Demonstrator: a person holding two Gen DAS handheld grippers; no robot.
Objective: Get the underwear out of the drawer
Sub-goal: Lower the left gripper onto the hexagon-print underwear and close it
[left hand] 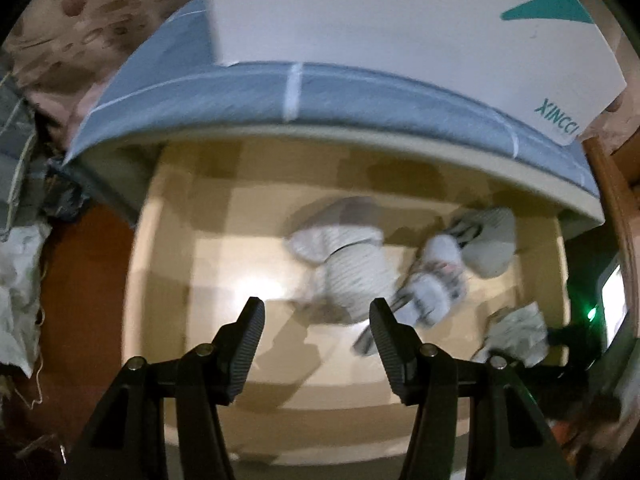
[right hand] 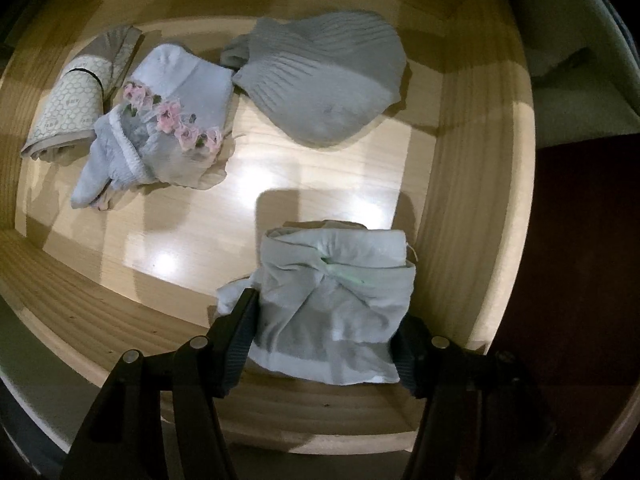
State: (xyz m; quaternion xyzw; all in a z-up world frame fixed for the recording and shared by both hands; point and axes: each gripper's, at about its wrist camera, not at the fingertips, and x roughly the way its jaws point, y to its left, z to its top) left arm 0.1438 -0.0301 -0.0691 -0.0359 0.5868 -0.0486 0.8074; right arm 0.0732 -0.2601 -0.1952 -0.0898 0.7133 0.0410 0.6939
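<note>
My right gripper (right hand: 324, 328) clamps a folded pale underwear bundle (right hand: 332, 304), low inside the drawer (right hand: 460, 128), not lifted out yet. Three more garments lie beyond it. My left gripper (left hand: 316, 340) hangs released, empty, above the drawer.

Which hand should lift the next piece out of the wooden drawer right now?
Right. The right gripper already has its jaws around the folded pale-green underwear bundle by the wooden drawer's front wall. The left gripper hangs open and empty above the grey ribbed garment.
</note>
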